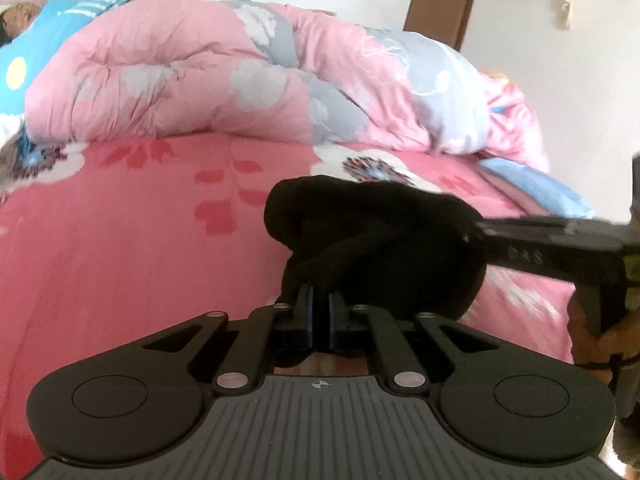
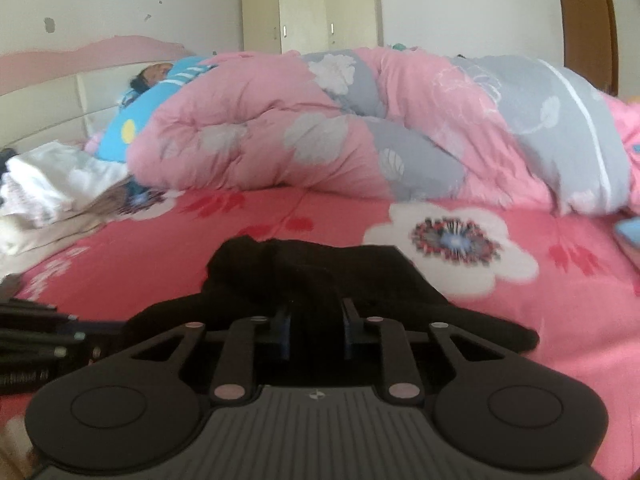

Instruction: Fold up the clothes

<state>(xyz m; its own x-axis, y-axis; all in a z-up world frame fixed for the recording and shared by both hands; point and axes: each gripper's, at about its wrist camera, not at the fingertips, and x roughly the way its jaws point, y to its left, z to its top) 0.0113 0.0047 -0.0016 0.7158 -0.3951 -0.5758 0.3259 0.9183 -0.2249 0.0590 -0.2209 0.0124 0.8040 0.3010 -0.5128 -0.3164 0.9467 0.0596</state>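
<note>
Blue-padded fingers (image 1: 305, 300) of the left gripper (image 1: 320, 304) press together on a fold of a bunched black garment (image 1: 372, 232), likely to anchor it, while the right gripper (image 2: 316, 320) stands with its 2 fingers (image 2: 349, 322) spread, the cloth bulging between them and not visibly clamped. The garment sits crumpled on the pink flowered bed sheet (image 2: 440, 320), lifted at the left grip. Flat sheet lies open to either side; a rolled quilt (image 2: 320, 128) walls the far edge, white laundry (image 2: 48, 184) piled at the left.

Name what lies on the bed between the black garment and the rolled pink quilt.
Only bare pink floral bedsheet lies between the black garment and quilt, clearest in the right wrist view.
</note>
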